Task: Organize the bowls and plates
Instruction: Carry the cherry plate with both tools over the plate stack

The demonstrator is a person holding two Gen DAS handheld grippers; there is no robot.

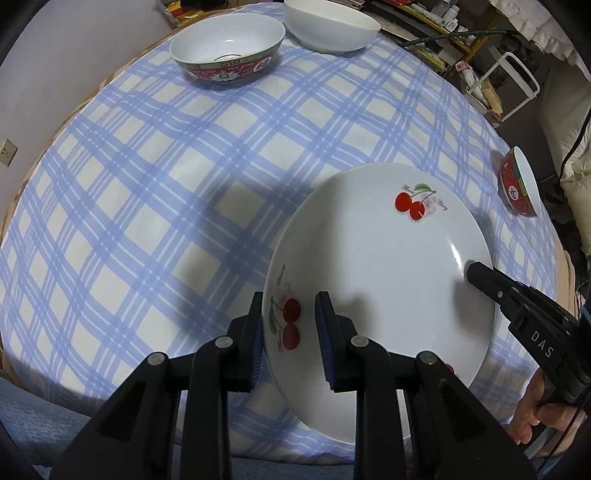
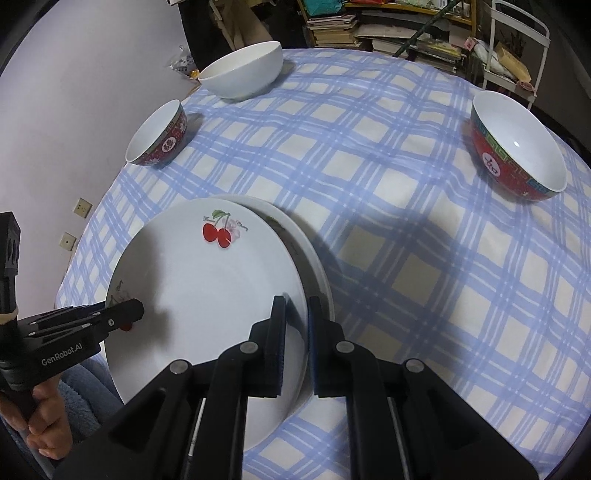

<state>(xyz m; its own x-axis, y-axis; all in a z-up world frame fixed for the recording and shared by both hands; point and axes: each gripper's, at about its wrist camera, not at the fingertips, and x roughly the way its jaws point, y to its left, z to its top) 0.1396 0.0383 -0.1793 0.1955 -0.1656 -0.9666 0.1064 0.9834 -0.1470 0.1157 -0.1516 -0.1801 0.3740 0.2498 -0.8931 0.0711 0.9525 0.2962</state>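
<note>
A white plate with cherry prints [image 1: 376,258] [image 2: 207,288] is held by both grippers above the checked tablecloth [image 1: 147,184]. My left gripper [image 1: 290,299] is shut on its left rim, one finger under the plate and one on top. My right gripper [image 2: 297,301] is shut on the opposite rim. Each gripper shows in the other's view: the right gripper [image 1: 474,269] and the left gripper [image 2: 136,310]. A second white plate [image 2: 319,273] lies right beneath the held one, offset to the right. I cannot tell whether the two plates touch.
At the far left side stand a white bowl [image 2: 243,70] [image 1: 332,26] and a red patterned bowl [image 2: 159,133] [image 1: 225,48]. Another red patterned bowl [image 2: 517,147] [image 1: 517,184] sits at the right edge. A bookshelf [image 2: 388,29] and a white metal rack [image 2: 517,44] stand behind the table.
</note>
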